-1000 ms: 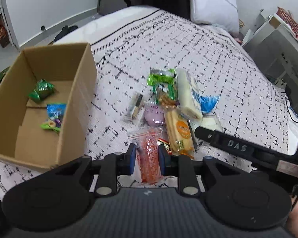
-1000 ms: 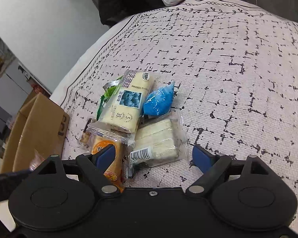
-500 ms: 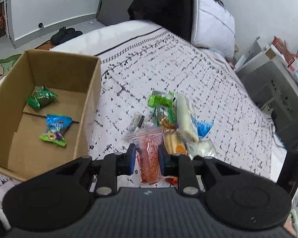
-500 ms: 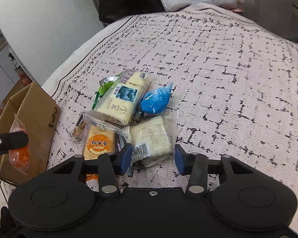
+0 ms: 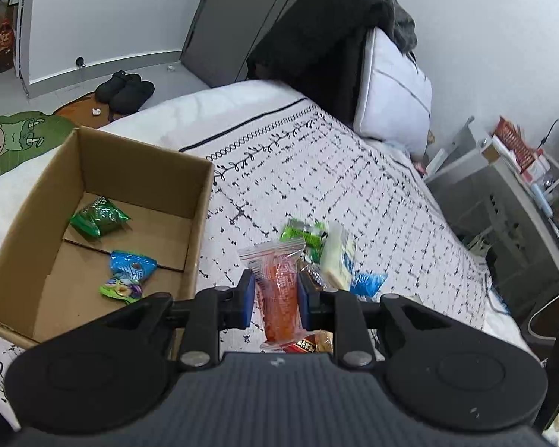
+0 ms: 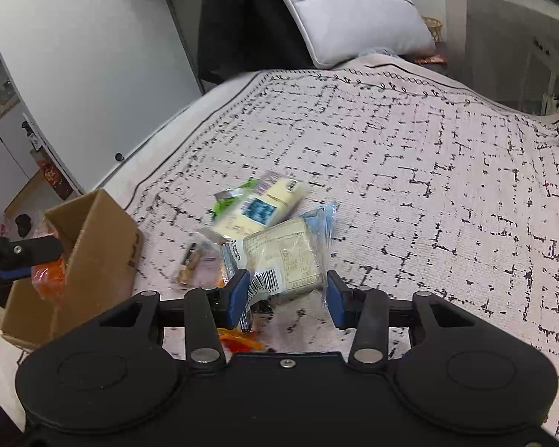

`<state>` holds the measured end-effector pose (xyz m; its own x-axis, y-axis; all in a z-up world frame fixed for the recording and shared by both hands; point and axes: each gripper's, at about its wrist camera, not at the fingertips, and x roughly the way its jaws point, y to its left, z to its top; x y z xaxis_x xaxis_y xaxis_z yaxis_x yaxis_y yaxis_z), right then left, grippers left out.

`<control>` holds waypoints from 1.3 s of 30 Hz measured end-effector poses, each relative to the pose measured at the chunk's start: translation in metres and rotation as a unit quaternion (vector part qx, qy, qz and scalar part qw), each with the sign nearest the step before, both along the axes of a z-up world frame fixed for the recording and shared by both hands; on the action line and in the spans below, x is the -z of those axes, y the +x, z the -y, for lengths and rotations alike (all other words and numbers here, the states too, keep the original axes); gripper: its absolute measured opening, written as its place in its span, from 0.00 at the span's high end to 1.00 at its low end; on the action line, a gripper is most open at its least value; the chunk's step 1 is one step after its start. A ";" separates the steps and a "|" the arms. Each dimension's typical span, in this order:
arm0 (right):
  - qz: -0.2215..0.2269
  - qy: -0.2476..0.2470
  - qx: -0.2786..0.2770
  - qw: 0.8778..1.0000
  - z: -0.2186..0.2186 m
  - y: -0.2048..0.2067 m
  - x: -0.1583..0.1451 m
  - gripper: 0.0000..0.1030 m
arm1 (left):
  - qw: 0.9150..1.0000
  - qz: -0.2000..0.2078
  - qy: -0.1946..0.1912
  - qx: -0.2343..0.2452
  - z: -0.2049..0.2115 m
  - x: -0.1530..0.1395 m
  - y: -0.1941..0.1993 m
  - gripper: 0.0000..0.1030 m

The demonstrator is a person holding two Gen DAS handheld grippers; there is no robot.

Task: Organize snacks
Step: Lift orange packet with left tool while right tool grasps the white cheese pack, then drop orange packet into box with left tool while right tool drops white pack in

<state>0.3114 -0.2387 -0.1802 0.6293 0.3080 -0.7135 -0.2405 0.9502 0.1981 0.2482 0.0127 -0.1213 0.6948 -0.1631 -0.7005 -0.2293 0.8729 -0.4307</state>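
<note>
Between the blue pads of the left gripper [image 5: 274, 294], seen from the left wrist, an orange snack packet [image 5: 280, 298] in clear wrap is clamped upright, its sealed top fanning out above the jaws, which stand close together on it. It hangs above the patterned bedspread [image 5: 354, 193]. To its left sits an open cardboard box [image 5: 201, 201] holding a green packet [image 5: 98, 218] and a blue-and-green packet [image 5: 128, 273]. Just past the gripper lies the pile of snacks: a green wrapper [image 5: 303, 232], a cream bar [image 5: 337, 257] and a blue packet [image 5: 367, 284].

From the right wrist, the right gripper [image 6: 285, 294] has its jaws partway apart and clamped on the near end of a pale, clear-wrapped cake packet [image 6: 285, 257], barcode toward the camera, lifted off the bedspread [image 6: 428, 171]. Behind it lie the cream bar [image 6: 259, 208], the green wrapper [image 6: 229, 197] and the blue packet [image 6: 322, 218], somewhat blurred; a small purple-tinted packet [image 6: 203, 266] lies to the left. At the far left, the cardboard box [image 6: 97, 246] stands on the bed, and the left gripper's finger [image 6: 26, 251] carries the orange snack packet [image 6: 48, 277] beside the box's corner.
</note>
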 end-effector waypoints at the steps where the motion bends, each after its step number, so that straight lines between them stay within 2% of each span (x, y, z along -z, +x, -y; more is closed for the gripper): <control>1: 0.004 -0.001 0.002 1.000 -0.002 -0.002 -0.003 0.59 | 1.000 0.003 -0.003 -0.002 -0.003 -0.002 -0.001 0.78; 8: 0.019 0.009 0.008 1.000 -0.013 -0.014 -0.027 0.59 | 0.999 0.023 -0.017 -0.019 -0.027 -0.014 -0.007 0.78; 17: 0.042 0.012 -0.011 0.999 -0.042 -0.025 -0.052 0.59 | 0.997 0.035 -0.041 -0.047 -0.059 -0.021 -0.014 0.78; 39: 0.044 0.066 -0.078 0.994 -0.150 -0.021 -0.056 0.59 | 0.985 0.037 -0.095 -0.136 -0.161 -0.010 -0.016 0.78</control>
